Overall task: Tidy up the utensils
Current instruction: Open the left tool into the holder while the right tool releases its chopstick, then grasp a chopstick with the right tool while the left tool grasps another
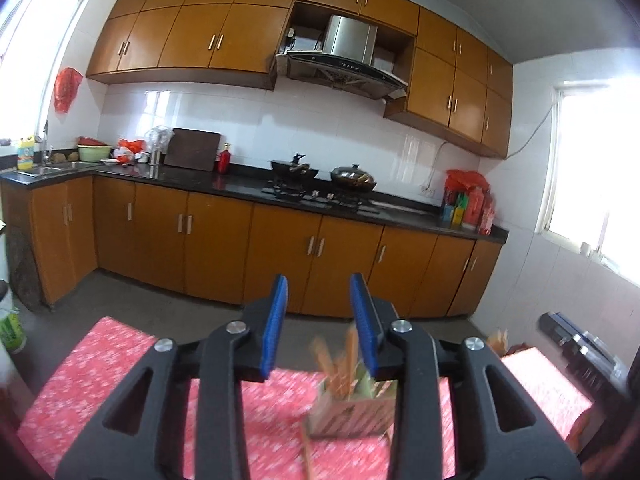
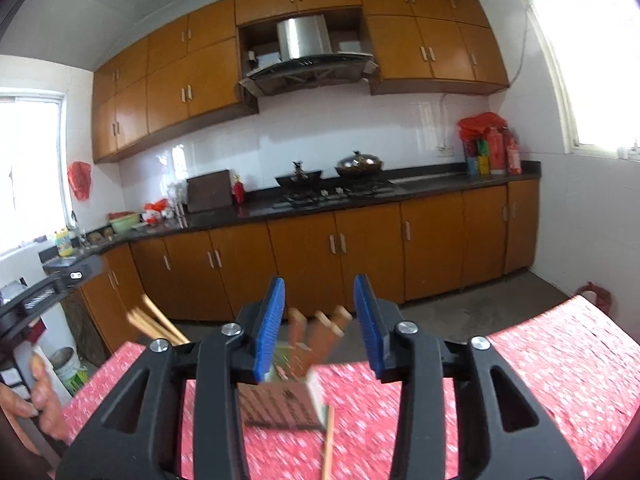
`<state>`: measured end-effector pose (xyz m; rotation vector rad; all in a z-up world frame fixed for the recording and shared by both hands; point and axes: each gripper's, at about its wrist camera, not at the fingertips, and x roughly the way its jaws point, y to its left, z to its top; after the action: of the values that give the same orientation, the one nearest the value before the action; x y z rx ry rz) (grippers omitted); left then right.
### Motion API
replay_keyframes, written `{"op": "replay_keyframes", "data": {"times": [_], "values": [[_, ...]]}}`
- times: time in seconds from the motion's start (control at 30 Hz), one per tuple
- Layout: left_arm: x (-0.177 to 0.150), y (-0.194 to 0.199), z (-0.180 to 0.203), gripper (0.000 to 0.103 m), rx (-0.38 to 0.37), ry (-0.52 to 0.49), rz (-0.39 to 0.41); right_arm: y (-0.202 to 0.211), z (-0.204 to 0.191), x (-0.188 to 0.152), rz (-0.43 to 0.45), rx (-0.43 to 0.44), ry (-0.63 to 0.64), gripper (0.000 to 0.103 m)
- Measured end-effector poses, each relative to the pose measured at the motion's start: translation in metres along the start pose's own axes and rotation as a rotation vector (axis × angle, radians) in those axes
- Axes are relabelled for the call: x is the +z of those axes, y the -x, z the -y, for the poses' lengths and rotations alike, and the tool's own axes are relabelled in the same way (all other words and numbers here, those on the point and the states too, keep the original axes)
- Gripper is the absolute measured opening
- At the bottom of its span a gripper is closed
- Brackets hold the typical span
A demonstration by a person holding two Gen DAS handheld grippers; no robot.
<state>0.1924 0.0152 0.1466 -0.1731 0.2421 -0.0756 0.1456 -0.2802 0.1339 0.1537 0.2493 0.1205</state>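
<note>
You face a kitchen: orange-brown wall cabinets [image 1: 192, 36] above white tiled wall [image 1: 320, 128], matching base cabinets [image 2: 360, 248] under a dark counter [image 1: 248, 184]. Steel range hood [image 2: 308, 48] at centre. Bright windows [image 2: 592, 52] on both sides; grey floor [image 2: 500, 308].

No text reading clearly anywhere; print on the utensil box [image 2: 286, 404] is showing as dark marks, too blurred to make out; yellow bottle [image 1: 25, 154] by the sink is carrying a label, too small to read; red packets [image 2: 498, 152] on the counter are showing no legible chars.
</note>
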Motion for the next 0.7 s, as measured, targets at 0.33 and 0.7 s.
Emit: {"op": "replay_keyframes", "data": {"times": [0.33,0.7], "values": [[-0.131,-0.002,-0.049,0.043,0.068,-0.03,-0.344,-0.036,0.029,-0.141,-0.48,0.0,-0.043,0.039],[-0.196,-0.019,-0.03,0.043,-0.015,-0.002,-0.532,-0.074,-0.012,-0.21,-0.67,0.017,0.047,0.026]]}}
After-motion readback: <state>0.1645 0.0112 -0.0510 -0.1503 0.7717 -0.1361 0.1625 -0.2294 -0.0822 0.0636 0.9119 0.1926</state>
